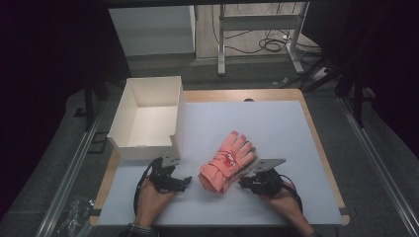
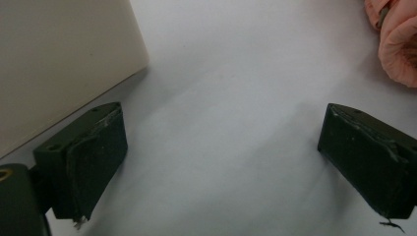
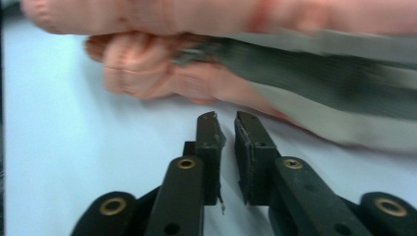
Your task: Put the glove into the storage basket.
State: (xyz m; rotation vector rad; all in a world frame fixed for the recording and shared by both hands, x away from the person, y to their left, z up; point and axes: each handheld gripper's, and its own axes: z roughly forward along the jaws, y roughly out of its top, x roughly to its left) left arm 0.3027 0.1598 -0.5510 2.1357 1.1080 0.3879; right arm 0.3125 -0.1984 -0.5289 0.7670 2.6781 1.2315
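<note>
Right gripper view: the right gripper point(image 3: 225, 123) has its two black jaws a narrow slit apart with nothing between them, their tips just short of the pair of salmon-pink padded winter gloves with grey palms point(image 3: 196, 73) lying ahead on the pale blue-white table mat point(image 3: 74, 147). In the high view the same gripper point(image 1: 245, 182) sits at the gloves' point(image 1: 226, 162) right edge, near the cuff end, while the gloves lie stacked in the middle of the mat point(image 1: 276, 128), fingers pointing away from the person. The left gripper point(image 1: 187, 179) rests just left of them, jaws spread wide over bare mat and holding nothing. The open white rectangular cardboard box point(image 1: 148, 116) stands at the mat's far left corner, close behind it.

The gloves look light, soft and squashy, so they should sag and may slide apart if lifted by one layer. A pinch across both thick cuffs seems the firmest hold; the fingers would flop.
</note>
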